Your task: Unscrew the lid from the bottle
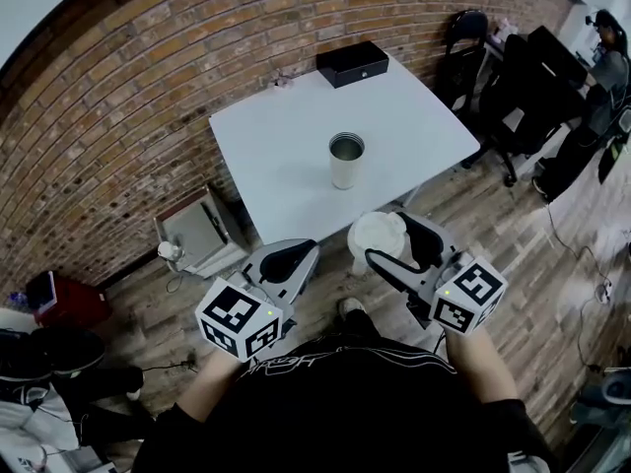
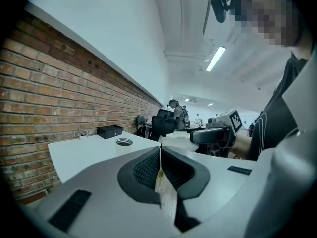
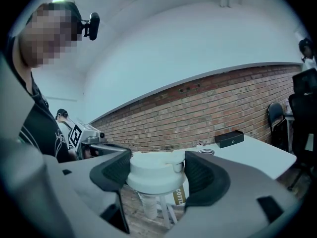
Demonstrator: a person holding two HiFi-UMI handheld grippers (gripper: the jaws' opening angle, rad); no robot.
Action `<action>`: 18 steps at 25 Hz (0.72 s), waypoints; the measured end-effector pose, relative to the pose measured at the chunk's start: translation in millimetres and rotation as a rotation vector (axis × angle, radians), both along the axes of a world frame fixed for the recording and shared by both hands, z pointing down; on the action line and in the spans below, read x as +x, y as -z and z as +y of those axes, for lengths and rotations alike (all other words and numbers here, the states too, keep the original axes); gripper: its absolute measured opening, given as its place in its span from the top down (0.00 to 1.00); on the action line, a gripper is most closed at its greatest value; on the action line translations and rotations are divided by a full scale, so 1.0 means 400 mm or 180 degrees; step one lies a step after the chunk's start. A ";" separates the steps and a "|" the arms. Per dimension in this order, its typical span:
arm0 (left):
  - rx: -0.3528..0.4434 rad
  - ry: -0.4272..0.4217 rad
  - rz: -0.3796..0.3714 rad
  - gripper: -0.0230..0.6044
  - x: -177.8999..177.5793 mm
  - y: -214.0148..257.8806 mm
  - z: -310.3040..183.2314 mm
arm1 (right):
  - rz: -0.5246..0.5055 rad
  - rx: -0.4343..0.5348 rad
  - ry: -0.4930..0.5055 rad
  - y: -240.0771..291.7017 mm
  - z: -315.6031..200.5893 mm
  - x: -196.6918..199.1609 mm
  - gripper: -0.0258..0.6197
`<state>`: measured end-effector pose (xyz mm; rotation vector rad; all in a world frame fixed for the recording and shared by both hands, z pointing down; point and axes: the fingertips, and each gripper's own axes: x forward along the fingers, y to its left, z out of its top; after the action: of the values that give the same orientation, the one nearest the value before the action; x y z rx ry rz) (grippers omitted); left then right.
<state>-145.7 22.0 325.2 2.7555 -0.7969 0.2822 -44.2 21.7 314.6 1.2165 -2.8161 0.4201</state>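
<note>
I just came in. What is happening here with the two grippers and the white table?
A person holds a gripper in each hand in front of the white table. The right gripper is closed on a white lid and holds it in the air, off the table's near edge. The bottle stands upright and open on the table, with nothing touching it. The left gripper is shut and is nowhere near the bottle. So the lid is already off.

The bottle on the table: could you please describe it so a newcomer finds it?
Find the white table beside the brick wall. Near its middle stands the bottle, upright and lidless. Unlike the flat black box at the far edge, it is pale and round.
</note>
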 end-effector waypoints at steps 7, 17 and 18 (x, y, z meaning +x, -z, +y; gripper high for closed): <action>0.0050 -0.0179 -0.0002 0.91 -0.010 0.006 0.071 | 0.0021 0.0078 -0.0137 0.007 0.074 -0.016 0.43; 0.0049 -0.0203 0.0108 0.91 -0.032 0.018 0.106 | 0.0058 0.0129 -0.0201 0.016 0.125 -0.027 0.43; 0.0055 -0.0203 0.0110 0.91 -0.034 0.019 0.109 | 0.0062 0.0132 -0.0206 0.016 0.127 -0.027 0.43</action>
<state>-159.2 65.4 317.6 2.7977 -0.7069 0.2403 -55.0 72.6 308.3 1.3151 -2.7890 0.3526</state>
